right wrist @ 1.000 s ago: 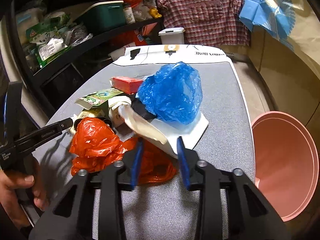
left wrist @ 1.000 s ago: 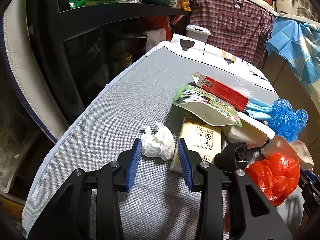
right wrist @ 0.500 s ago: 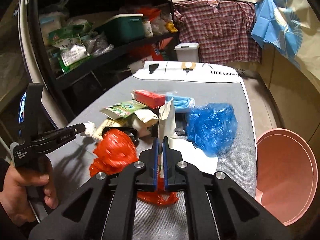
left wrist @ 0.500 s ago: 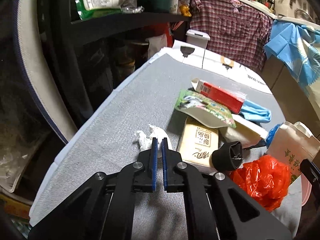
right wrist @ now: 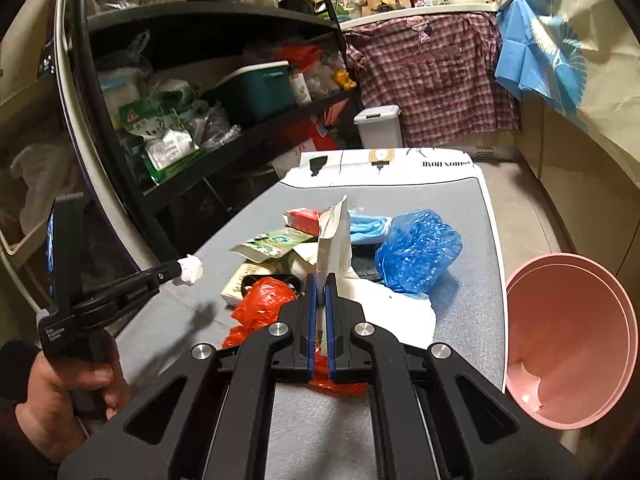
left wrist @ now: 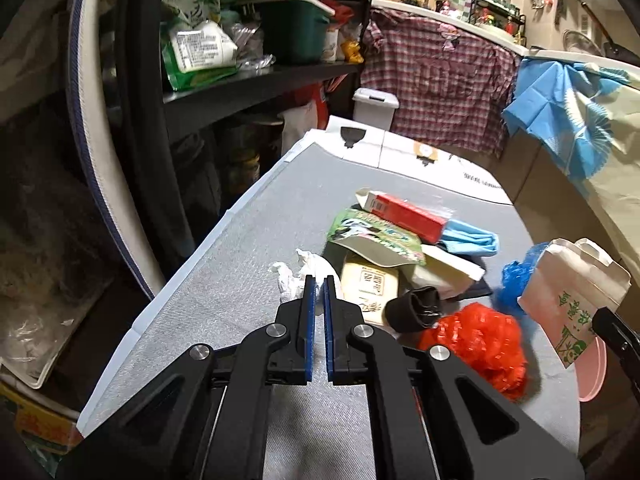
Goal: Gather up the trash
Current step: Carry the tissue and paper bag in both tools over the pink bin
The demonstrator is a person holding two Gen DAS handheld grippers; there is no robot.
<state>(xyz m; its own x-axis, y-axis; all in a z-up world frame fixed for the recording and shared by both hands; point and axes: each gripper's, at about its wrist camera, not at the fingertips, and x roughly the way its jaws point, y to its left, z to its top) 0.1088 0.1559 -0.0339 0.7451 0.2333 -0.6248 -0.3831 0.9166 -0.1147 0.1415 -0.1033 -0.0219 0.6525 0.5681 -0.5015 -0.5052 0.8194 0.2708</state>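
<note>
Left claw [left wrist: 319,280] clamped on tissue [left wrist: 294,276], right claw [right wrist: 320,280] pinching paper bag [right wrist: 334,240], pink bin [right wrist: 572,340] (scrap inside)

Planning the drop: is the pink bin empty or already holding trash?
Nearly empty: the pink bin shows bare inner wall, with one small pale scrap near its bottom.

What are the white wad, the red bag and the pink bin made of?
White wad, pinched in the left tongs: probably tissue paper; matte, soft crumpled folds.

Red bag: thin plastic film, it seems; glossy, finely wrinkled, slightly see-through.

Pink bin: likely rigid plastic; smooth, even walls with a soft sheen and a moulded rim.
</note>
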